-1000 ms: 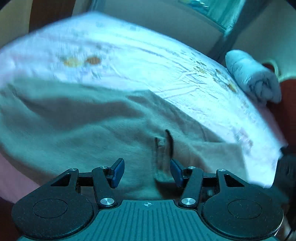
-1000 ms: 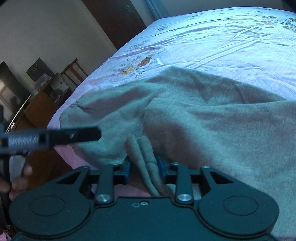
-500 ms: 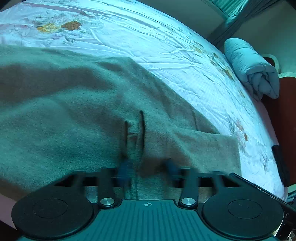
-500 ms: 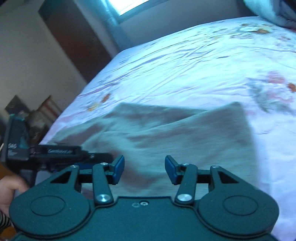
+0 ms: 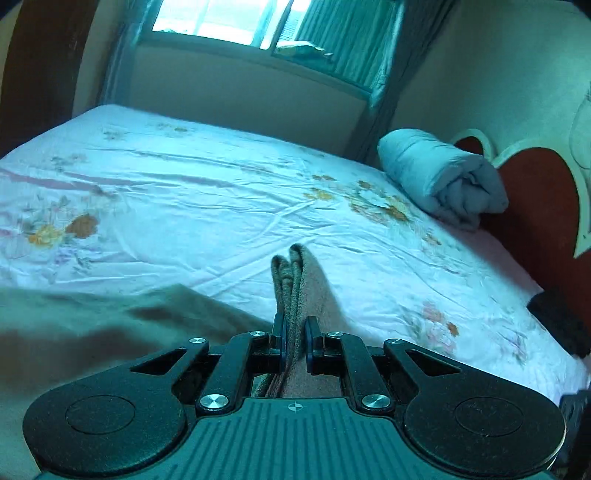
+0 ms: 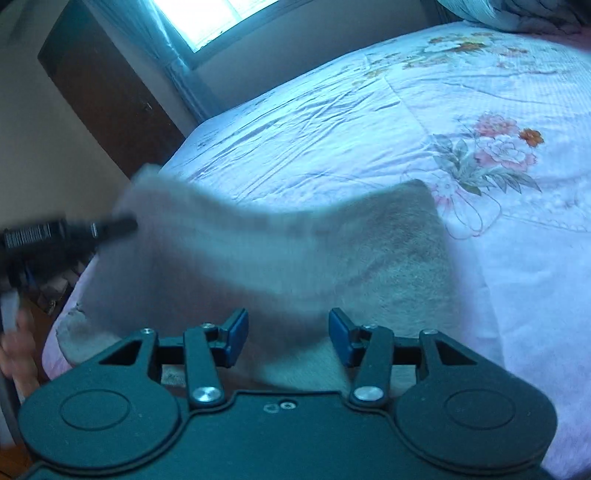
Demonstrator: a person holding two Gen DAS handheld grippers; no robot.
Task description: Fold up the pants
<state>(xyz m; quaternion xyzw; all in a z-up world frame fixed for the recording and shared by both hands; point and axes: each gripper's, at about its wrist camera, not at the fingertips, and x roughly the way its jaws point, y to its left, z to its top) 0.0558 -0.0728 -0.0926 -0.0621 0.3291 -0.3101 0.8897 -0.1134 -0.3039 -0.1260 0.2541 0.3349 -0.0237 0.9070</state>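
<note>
The grey-brown fleece pants [image 6: 391,251] lie on the floral bed sheet [image 6: 369,122] near its front edge. My left gripper [image 5: 295,341] is shut on a bunched fold of the pants [image 5: 291,288] and holds it lifted above the bed. In the right wrist view the left gripper [image 6: 122,225] shows at the left, with the lifted, blurred cloth hanging from it. My right gripper [image 6: 288,336] is open and empty, just above the pants' near part.
A rolled blue-grey blanket [image 5: 443,177] lies at the bed's far right by the red headboard [image 5: 539,206]. A dark wardrobe [image 6: 103,92] stands left of the bed. A window [image 5: 229,22] is on the far wall.
My left gripper closed on a fold of the pants and raised it. My right gripper let go of the cloth and opened, then stayed open over the pants.
</note>
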